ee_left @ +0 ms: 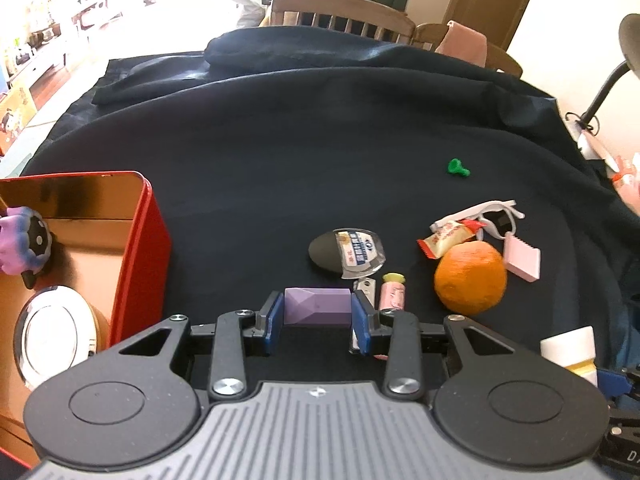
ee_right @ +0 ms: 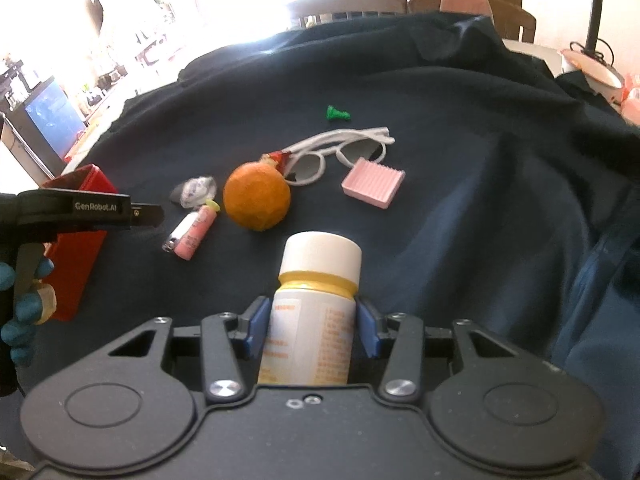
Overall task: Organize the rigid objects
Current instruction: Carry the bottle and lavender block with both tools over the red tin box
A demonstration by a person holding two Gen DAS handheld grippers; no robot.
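My left gripper (ee_left: 317,312) is shut on a purple faceted block (ee_left: 317,306), its blue pads pressed on both ends. An open red tin (ee_left: 140,248) with a gold inside stands to its left and holds a purple plush toy (ee_left: 22,244) and a round silver disc (ee_left: 52,332). My right gripper (ee_right: 314,324) is shut on a white bottle (ee_right: 316,304) with a white cap and yellow collar. The same bottle (ee_left: 570,352) shows at the right of the left wrist view. Beyond lie an orange (ee_right: 256,196), white sunglasses (ee_right: 340,152), a pink ridged block (ee_right: 374,182) and a green chess pawn (ee_right: 338,114).
A dark blue cloth (ee_left: 320,152) covers the table, bunched into folds at the back and right. A black stone with a clear packet (ee_left: 346,254), a pink tube (ee_right: 196,232), a metal clip (ee_right: 176,238) and a candy wrapper (ee_left: 446,236) lie nearby. Wooden chairs (ee_left: 340,12) stand behind.
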